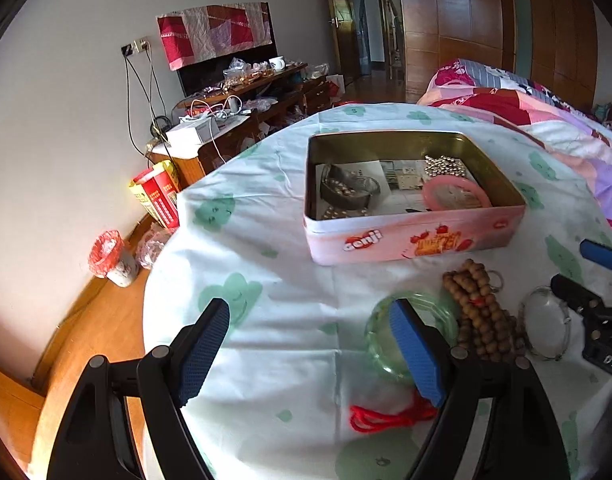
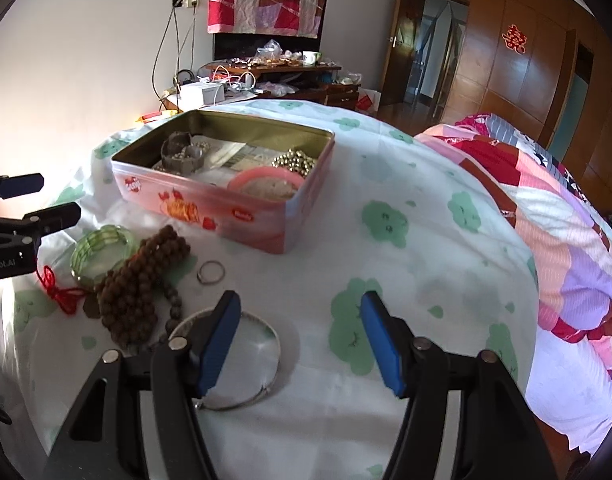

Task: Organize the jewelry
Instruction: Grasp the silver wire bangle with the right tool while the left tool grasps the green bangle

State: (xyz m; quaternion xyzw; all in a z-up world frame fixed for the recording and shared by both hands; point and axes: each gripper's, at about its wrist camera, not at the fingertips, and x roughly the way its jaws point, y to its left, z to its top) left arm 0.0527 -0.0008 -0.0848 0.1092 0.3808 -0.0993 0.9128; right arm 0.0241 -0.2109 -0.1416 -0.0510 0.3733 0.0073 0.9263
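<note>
Silver bangle (image 2: pixel 234 360) nearest, cloud-print sheet (image 2: pixel 385 184) — bedroom

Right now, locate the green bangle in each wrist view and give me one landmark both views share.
Left wrist view: green bangle lies low and right of centre, partly hidden behind the left gripper's right finger, left of the brown bead strand.
Right wrist view: it lies at the left, left of the same beads.
Shared landmark: the pink tin, open, beyond the bangle in both.
</note>
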